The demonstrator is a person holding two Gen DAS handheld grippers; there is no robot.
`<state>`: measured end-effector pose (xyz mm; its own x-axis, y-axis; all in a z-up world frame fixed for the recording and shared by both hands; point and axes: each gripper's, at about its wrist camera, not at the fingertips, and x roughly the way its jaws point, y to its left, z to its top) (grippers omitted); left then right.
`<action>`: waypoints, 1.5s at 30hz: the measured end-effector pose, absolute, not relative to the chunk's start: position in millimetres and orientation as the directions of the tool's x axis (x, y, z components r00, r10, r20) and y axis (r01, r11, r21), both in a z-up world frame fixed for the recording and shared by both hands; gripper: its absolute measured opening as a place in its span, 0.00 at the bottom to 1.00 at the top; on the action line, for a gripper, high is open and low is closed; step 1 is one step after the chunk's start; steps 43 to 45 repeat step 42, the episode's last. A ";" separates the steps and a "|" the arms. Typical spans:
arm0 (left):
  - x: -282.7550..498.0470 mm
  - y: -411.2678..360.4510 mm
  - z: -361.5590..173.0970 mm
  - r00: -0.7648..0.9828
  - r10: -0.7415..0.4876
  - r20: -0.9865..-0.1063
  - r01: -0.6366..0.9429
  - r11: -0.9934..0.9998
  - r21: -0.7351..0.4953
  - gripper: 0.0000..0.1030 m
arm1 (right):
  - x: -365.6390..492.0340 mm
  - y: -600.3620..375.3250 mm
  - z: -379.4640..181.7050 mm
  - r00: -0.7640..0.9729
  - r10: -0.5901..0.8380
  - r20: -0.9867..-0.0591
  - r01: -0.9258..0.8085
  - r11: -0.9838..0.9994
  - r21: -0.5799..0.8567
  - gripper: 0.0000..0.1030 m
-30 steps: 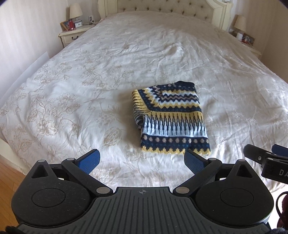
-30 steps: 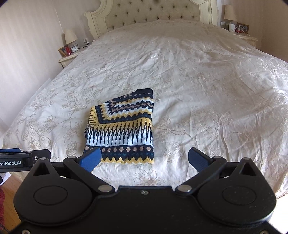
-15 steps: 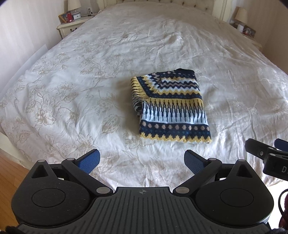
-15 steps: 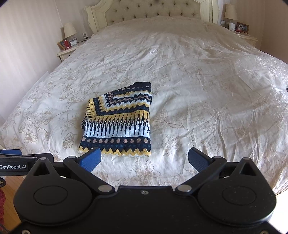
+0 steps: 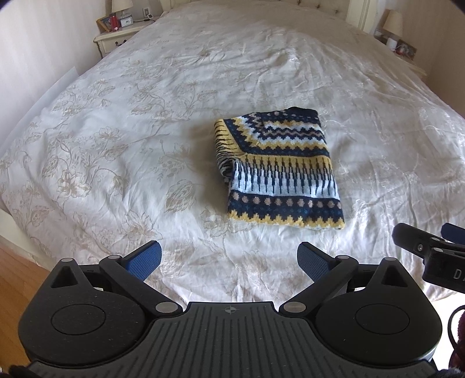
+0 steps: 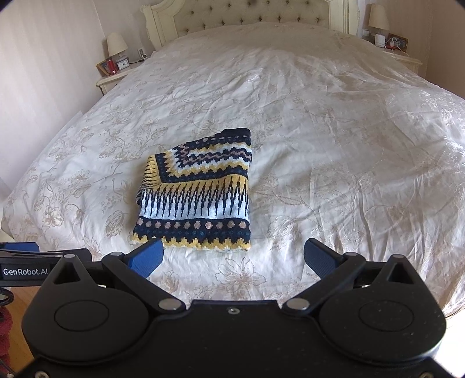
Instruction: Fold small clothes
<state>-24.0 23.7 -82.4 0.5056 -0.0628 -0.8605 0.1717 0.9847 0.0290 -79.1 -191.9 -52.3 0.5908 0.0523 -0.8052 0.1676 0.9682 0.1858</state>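
Observation:
A small knitted sweater (image 5: pixel 279 171) with navy, yellow and white patterns lies folded into a neat rectangle on the bed. It also shows in the right wrist view (image 6: pixel 197 194). My left gripper (image 5: pixel 229 258) is open and empty, held above the bed's near edge, short of the sweater and to its left. My right gripper (image 6: pixel 232 257) is open and empty, held just short of the sweater's near hem. Neither touches the sweater.
The bed has a white floral bedspread (image 5: pixel 116 139) and a tufted headboard (image 6: pixel 247 14). Nightstands with lamps stand at the left (image 6: pixel 113 72) and the right (image 6: pixel 398 55). Wooden floor (image 5: pixel 17 279) shows at the lower left.
Both grippers have shifted a little and tilted, so the sweater's place in each view changes slightly. The sweater itself has not moved. Both grippers stay open.

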 end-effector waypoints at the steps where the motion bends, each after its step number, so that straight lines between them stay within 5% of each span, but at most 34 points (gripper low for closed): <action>1: -23.2 24.0 -82.4 0.505 -0.063 -0.861 0.172 0.985 0.028 0.98 | -78.8 -191.8 -52.8 0.589 0.051 -0.806 0.169 0.968 0.185 0.99; 45: -2.2 35.8 -91.8 0.473 -0.059 -0.879 0.154 0.988 0.017 0.98 | -56.9 -184.0 -68.7 0.532 0.056 -0.845 0.193 0.964 0.185 0.99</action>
